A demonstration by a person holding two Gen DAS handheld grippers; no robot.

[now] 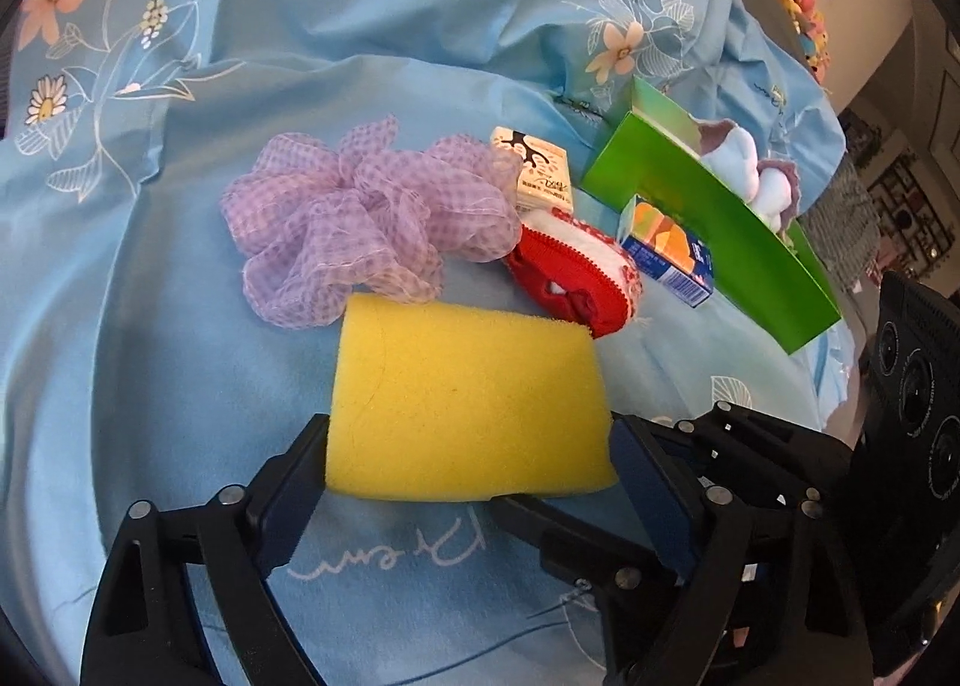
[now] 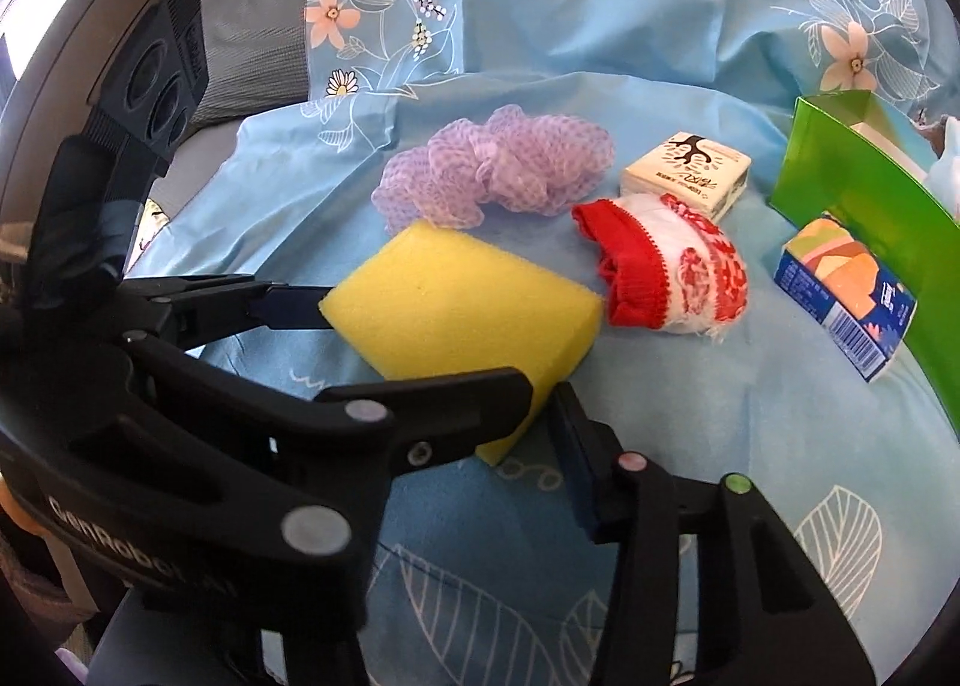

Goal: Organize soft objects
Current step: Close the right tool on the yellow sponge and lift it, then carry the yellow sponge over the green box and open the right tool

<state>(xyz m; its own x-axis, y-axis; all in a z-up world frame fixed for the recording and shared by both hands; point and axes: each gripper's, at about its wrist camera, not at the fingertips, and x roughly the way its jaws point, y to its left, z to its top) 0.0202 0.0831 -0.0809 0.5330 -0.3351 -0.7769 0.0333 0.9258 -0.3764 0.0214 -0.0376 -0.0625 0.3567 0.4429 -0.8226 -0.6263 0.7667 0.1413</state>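
Low in both frames, the yellow sponge (image 1: 468,404) lies on the blue bedsheet (image 1: 150,326). The left gripper (image 1: 471,458) brackets its width, pads at its ends; the right gripper (image 2: 540,386) pinches one corner, seemingly for a shared lift toward the green box (image 1: 720,224).

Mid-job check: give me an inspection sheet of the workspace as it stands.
Surface: blue floral sheet, wrinkled.
Job's things: yellow sponge; purple mesh scrunchie; red-white pouch; green box holding a plush.
Clutter: cream tissue pack; blue tissue pack.
Grippers: left gripper fingers flank the sponge, pressing unclear; right gripper pinches its corner.
Cables: nothing seen.
Surroundings: grey cushion.
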